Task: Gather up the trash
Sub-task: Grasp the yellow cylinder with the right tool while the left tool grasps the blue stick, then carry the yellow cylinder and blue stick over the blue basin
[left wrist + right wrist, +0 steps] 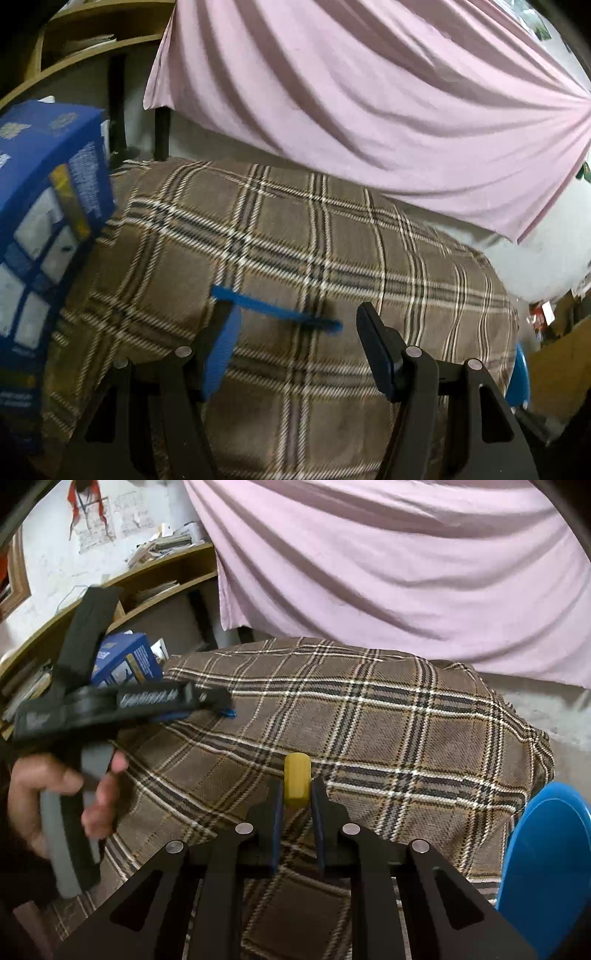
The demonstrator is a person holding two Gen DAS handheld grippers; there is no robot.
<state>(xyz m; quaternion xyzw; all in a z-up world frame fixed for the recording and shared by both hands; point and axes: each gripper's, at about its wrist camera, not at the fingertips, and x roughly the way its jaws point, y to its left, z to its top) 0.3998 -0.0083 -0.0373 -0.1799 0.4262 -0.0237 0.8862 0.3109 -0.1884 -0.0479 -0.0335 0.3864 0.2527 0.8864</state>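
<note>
Trash here is two small pieces: a yellow cap (296, 780) pinched between our right tongs (296, 805), and a blue strip (277, 308) lying flat on the plaid blanket (332, 240). We hold the cap only by its lower end, most of it sticking out past the tips above the blanket, so a tilt or a slackened squeeze could let it roll out and drop into the folds (where a piece this small would be hard to find). The blue bin (546, 867) sits low at the right edge of the right view, just beside the blanket, and we judge that a hasty swing toward it could clip its rim and knock the cap loose. Our left tongs (295, 325) are spread wide, holding nothing, with the strip running between them: one end reaches the left finger, the other stops short of the right. Closing from this angle may catch blanket along with the strip, or push the strip flat instead of lifting it. A blue box (48, 206) stands close on the left and could be bumped.
</note>
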